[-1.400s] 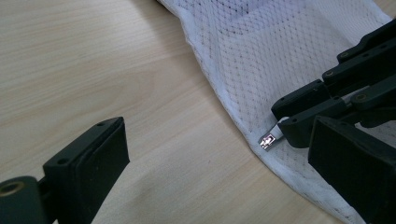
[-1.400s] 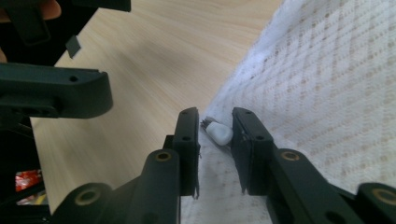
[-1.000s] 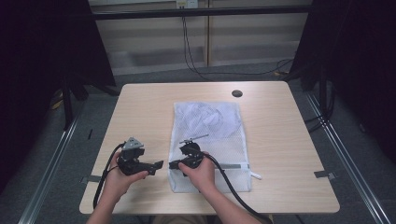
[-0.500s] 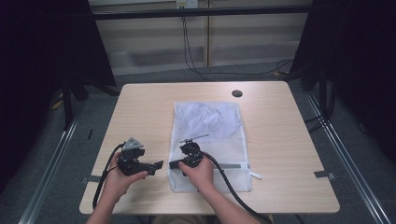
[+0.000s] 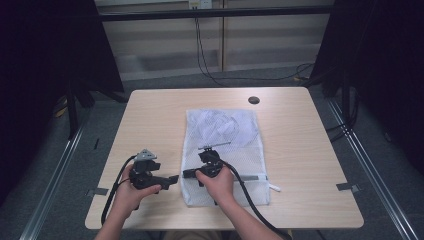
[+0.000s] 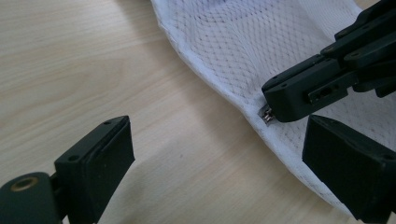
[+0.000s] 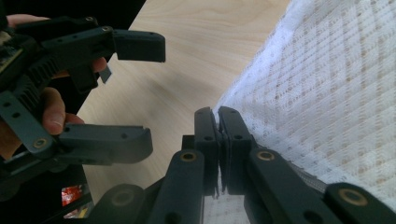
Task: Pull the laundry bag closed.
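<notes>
nearby, right gripper point(image 7: 218, 116) pinches mesh bag point(image 5: 235, 145) edge

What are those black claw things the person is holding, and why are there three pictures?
Those are grippers: hand tools with two black jaws that pinch, like tongs. A person holds one in each hand at a wooden table. One picture comes from a camera high above, looking down. The other two come from little cameras riding on each gripper, looking along its jaws.

On the table lies a white mesh bag, like a laundry net. The right gripper has its jaws shut, pinching the edge of the bag. From the left gripper's camera a small metal piece shows at that spot, perhaps the zipper pull, though it is too small to be sure. The left gripper waits with its jaws wide open, beside the bag, holding nothing.
</notes>
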The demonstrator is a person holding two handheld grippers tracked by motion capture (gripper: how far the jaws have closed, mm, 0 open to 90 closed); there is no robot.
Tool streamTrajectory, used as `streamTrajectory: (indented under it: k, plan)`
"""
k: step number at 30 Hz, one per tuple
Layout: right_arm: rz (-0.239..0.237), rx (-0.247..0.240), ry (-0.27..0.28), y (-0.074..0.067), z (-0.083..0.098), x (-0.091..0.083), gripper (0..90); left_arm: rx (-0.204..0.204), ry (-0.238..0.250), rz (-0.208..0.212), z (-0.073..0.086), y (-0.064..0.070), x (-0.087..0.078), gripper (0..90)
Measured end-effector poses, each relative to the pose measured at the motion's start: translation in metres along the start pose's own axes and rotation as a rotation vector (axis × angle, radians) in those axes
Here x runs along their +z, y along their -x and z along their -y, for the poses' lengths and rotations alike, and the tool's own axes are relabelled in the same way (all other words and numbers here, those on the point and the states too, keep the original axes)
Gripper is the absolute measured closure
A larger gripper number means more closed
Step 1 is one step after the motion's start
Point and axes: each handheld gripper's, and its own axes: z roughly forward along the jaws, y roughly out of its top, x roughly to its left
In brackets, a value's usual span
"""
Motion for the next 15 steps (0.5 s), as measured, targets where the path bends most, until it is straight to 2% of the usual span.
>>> streamTrajectory:
  k: [2, 3, 6, 11, 15]
  plan:
    - [0.001, 0.0, -0.001, 0.0, 0.0, -0.001, 87.7, 0.01, -0.008, 0.008, 0.0, 0.0, 0.0, 9.1]
    - [-0.006, 0.006, 0.006, 0.0, 0.0, -0.003, 87.7, -0.003, 0.003, 0.02, 0.0, 0.001, 0.001, 9.7]
    - [-0.009, 0.003, 0.012, 0.0, 0.0, -0.005, 87.7, -0.008, 0.012, 0.044, -0.001, 0.002, 0.002, 12.5]
    - [-0.01, 0.004, 0.026, -0.001, -0.001, -0.01, 87.7, -0.003, 0.024, 0.113, -0.001, 0.005, 0.006, 19.8]
    - [-0.018, 0.006, 0.036, -0.001, -0.002, -0.012, 87.7, 0.017, 0.023, 0.121, -0.001, 0.008, 0.009, 22.3]
